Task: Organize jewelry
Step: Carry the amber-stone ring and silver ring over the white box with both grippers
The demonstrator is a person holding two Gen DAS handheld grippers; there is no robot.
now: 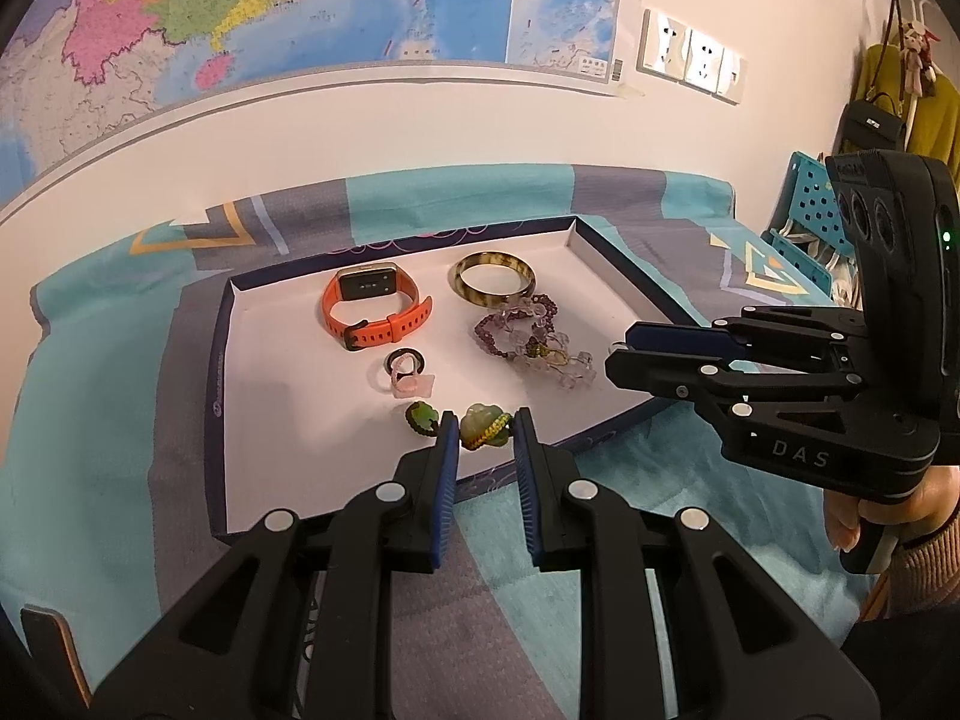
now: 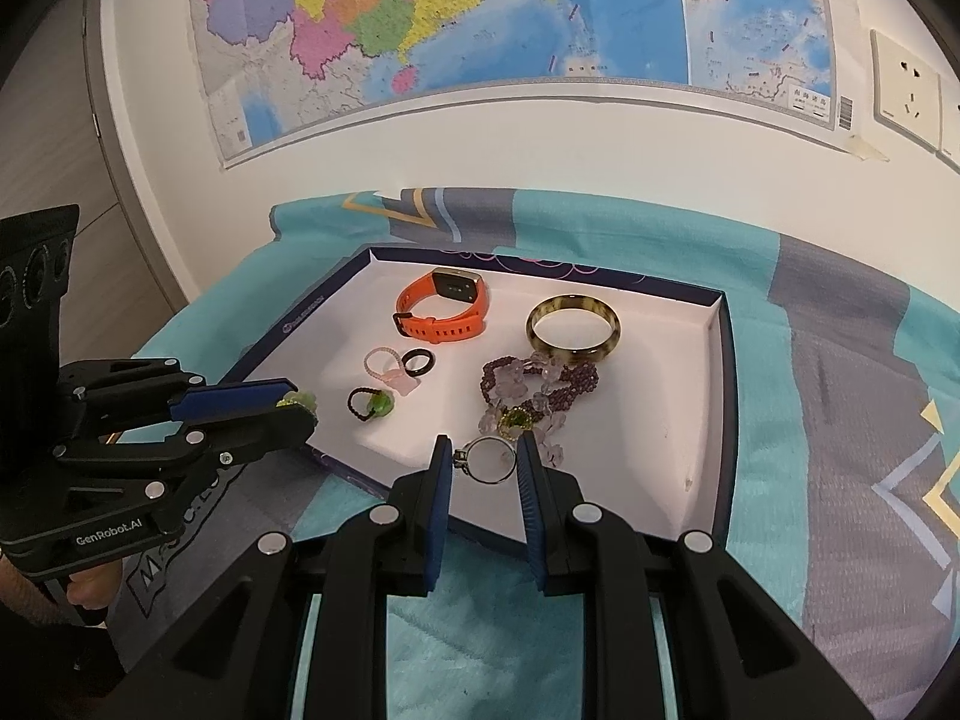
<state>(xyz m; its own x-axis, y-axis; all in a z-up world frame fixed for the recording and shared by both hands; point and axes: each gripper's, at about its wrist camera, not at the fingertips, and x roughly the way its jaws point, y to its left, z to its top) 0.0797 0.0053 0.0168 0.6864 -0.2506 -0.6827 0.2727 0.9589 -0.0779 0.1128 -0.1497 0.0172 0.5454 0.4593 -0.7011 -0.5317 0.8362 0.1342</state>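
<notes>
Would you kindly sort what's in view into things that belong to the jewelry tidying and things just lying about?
Part of the job:
- white tray
- green pendant in the left gripper
- silver ring in the right gripper
- orange watch
- amber bangle
- purple bead bracelets

Just lying about:
- wall map
- wall sockets
- patterned cloth
- blue basket

the green pendant is mostly hidden between the left gripper's fingers; the map is cut off above.

Soft indoor light — fisheye-warped edges
</notes>
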